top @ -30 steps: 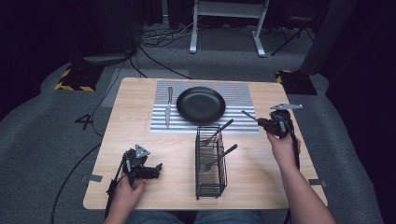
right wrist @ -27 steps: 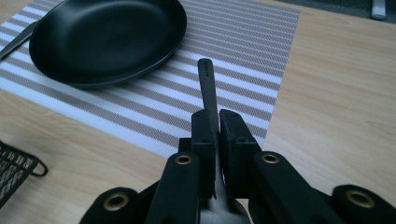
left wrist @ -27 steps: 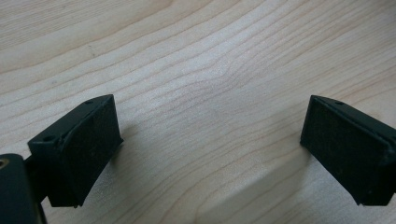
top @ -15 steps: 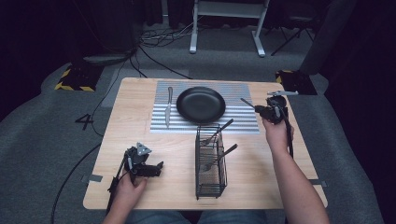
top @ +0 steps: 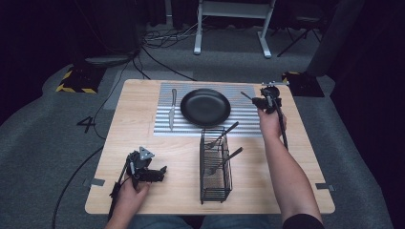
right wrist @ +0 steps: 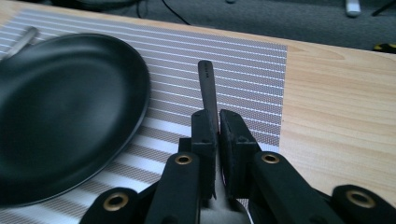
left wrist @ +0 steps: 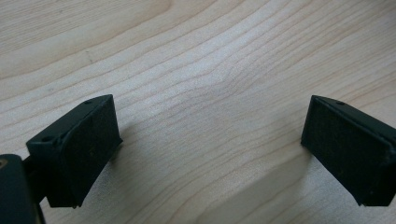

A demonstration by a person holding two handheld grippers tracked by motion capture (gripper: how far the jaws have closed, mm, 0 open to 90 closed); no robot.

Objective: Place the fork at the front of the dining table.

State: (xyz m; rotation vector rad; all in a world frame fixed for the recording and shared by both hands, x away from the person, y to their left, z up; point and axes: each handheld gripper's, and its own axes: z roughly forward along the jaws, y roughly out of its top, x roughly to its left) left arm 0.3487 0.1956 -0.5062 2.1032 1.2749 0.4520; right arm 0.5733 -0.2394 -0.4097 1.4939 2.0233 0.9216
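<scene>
My right gripper [right wrist: 213, 123] holds a piece of cutlery [right wrist: 207, 88] tightly above the striped mat [right wrist: 243, 60], at 3 o'clock of the black plate [right wrist: 60, 107]. My left gripper [left wrist: 210, 144] is wide open over the table [left wrist: 210, 70].

Right of the black plate [top: 205, 107] the striped mat [top: 246, 125] lies bare, so a gripper can pass there. The wire basket [top: 215, 164] with upright utensils blocks the table's middle. The knife [top: 172, 109] occupies the plate's left side.

One black plate [top: 205, 107], one knife [top: 172, 109], one wire rack [top: 215, 167], two utensils [top: 224, 134] in it, one in the right gripper [right wrist: 213, 122].
</scene>
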